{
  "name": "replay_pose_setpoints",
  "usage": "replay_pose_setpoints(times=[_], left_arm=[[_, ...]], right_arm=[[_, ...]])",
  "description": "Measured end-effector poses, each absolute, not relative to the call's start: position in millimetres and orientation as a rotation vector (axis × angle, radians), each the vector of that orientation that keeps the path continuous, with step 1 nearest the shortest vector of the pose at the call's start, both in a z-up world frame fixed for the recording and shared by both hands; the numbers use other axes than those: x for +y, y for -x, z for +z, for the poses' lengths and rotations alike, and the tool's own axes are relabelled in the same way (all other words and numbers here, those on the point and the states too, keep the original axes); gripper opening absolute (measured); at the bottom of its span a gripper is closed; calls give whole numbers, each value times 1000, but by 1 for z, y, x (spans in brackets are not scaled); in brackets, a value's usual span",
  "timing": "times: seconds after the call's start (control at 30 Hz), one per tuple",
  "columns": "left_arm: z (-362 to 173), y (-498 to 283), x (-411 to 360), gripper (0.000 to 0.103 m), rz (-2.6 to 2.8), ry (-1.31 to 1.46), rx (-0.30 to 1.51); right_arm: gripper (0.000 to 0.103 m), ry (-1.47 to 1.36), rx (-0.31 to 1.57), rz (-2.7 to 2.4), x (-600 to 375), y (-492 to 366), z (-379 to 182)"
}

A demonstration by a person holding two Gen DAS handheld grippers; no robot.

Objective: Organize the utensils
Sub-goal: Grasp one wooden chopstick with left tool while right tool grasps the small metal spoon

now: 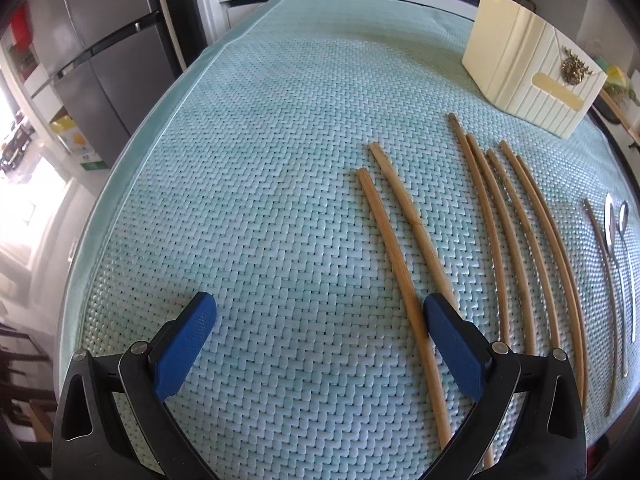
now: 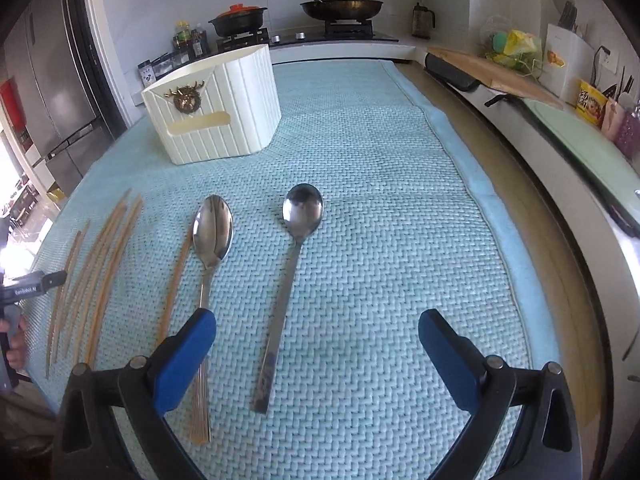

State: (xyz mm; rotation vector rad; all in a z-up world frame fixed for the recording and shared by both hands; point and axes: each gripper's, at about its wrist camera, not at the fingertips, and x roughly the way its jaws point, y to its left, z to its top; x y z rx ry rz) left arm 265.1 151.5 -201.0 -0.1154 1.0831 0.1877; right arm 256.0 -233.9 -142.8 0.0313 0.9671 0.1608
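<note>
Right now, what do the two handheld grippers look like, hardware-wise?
Both match: the left gripper and right gripper each have two blue, textured, rounded finger pads on black angular arms with triangular cutouts and silver pivot bolts. The right wrist view catches the left gripper's dark body with small white lettering, too small to read. No cables or sleeves show.

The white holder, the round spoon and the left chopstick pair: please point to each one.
white holder (image 2: 224, 128): right wrist view, on its ribbed front wall.
round spoon (image 2: 303, 208): right wrist view, on its bowl.
left chopstick pair (image 1: 390, 240): left wrist view, on one stick's shaft.
</note>
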Motion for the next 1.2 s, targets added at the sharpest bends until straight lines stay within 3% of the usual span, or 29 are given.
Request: replay_pose_setpoints(times=[0.13,0.23,0.33,0.43,0.5,0.6,0.87,1.2], left_arm=[[-196,-286,148,99,144,97,1090],[-192,-299,149,88,127,93,1089],[-187,-309,150,73,129,102,1095],[-183,-316,144,48,116,108,1103],[-181,-323,138,26,101,102,1101],[-180,-331,127,9,81,91,1088],[-169,-340,131,4,53,179,1035],[-81,-284,131,4,-22,193,833]], right_arm=[[89,-26,1016,169,-219,-298,-160],[84,42,1031,122,-204,-324,-170],[84,75,1040,74,-194,-337,-181],[83,73,1007,51,-189,-338,-181],[61,63,987,50,-188,-339,-179],[36,67,979,69,-183,-350,-177],[36,8,966,168,-196,-361,-159],[36,2,831,323,-198,-326,-80]])
